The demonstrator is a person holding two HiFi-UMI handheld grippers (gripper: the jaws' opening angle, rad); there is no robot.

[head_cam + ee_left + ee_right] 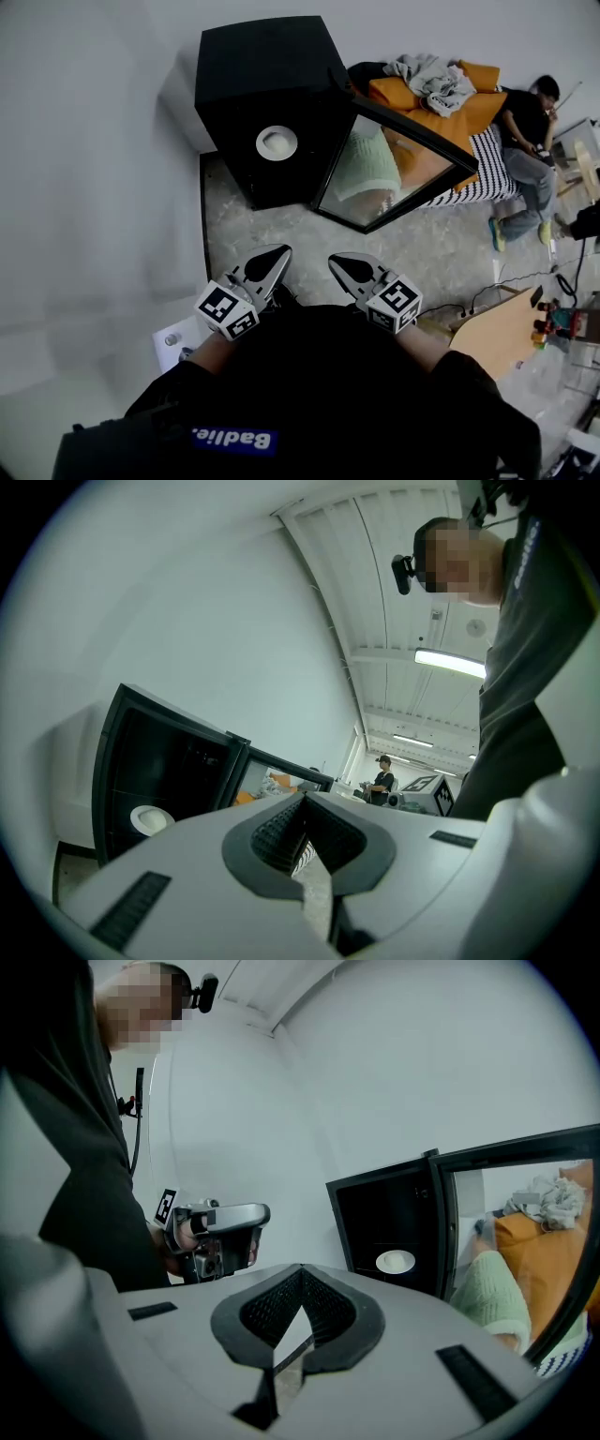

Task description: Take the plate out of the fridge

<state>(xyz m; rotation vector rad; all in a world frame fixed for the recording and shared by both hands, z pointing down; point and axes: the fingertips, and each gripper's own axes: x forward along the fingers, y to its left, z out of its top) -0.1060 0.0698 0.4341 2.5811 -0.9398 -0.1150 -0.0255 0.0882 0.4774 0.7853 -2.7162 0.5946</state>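
Observation:
A white plate (277,142) lies inside the black fridge (253,84), whose glass door (398,173) stands swung open to the right. My left gripper (277,253) and right gripper (340,261) hover side by side over the floor, well short of the fridge. Both are shut with nothing between their jaws. In the left gripper view the jaws (302,801) meet at the tips, and the plate (148,819) shows low in the dark fridge (159,761). The right gripper view has its closed jaws (302,1271) in front of the plate (395,1262), the fridge (389,1218) and the left gripper (220,1237).
The fridge stands on a speckled floor (272,225) by a white wall (84,159). Behind the door is an orange couch with clothes (436,89) and a seated person (525,150). A wooden board (497,333) and cables lie at the right, a white box (178,339) at the left.

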